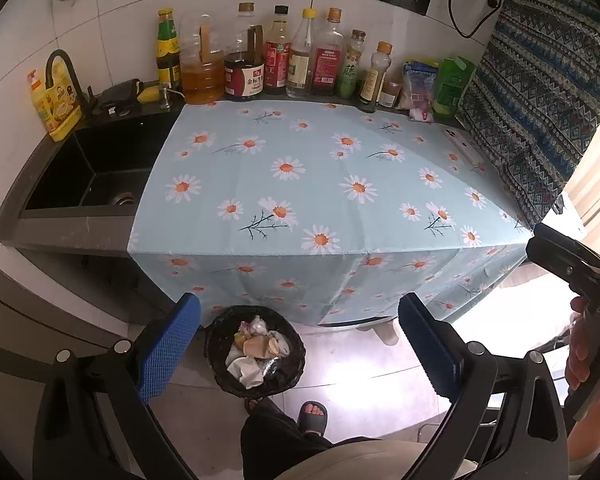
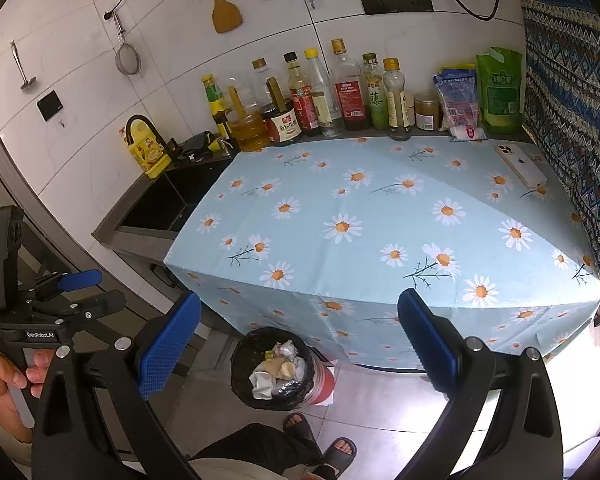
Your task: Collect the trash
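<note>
A black-lined trash bin (image 1: 256,354) stands on the floor in front of the counter; it also shows in the right wrist view (image 2: 278,372). It holds crumpled paper and other trash (image 1: 256,350). My left gripper (image 1: 298,340) is open and empty, held above the bin and in front of the counter. My right gripper (image 2: 298,340) is open and empty, held to the right of the left one. The left gripper's body shows at the left edge of the right wrist view (image 2: 40,312). The daisy-print cloth (image 1: 320,184) on the counter has no trash on it.
Several bottles (image 1: 276,60) and bags line the back wall. A black sink (image 1: 96,168) lies at the left. A white phone (image 2: 520,164) lies at the cloth's back right. A patterned cloth (image 1: 540,80) hangs at the right. My feet (image 2: 320,440) are near the bin.
</note>
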Available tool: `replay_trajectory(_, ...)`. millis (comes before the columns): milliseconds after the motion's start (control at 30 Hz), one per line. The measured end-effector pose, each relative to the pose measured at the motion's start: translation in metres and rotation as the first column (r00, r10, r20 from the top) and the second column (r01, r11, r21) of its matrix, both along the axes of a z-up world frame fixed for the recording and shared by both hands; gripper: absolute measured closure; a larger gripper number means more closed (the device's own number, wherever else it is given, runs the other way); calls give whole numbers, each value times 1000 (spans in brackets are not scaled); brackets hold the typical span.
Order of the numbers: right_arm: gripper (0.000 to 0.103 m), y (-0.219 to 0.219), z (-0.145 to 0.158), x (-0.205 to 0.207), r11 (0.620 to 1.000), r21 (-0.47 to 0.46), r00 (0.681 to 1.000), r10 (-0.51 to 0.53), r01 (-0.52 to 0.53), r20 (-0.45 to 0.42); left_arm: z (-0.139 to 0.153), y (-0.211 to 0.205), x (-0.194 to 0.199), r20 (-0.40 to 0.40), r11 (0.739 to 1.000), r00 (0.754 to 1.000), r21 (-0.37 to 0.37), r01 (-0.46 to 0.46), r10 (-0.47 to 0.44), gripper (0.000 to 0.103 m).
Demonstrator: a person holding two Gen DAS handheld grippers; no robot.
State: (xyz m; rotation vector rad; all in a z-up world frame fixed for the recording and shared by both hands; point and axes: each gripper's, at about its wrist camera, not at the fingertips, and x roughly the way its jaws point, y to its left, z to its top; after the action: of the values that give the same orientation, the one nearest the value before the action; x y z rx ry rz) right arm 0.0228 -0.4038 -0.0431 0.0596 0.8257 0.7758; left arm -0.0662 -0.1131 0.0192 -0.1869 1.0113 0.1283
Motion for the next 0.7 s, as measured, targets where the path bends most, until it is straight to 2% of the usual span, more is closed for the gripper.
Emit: replay_trajectory(700, 5, 9, -12, -4, 999, -33, 1000, 6, -7, -24, -1, 2, 1, -23, 1000, 1000, 14, 21, -20, 7)
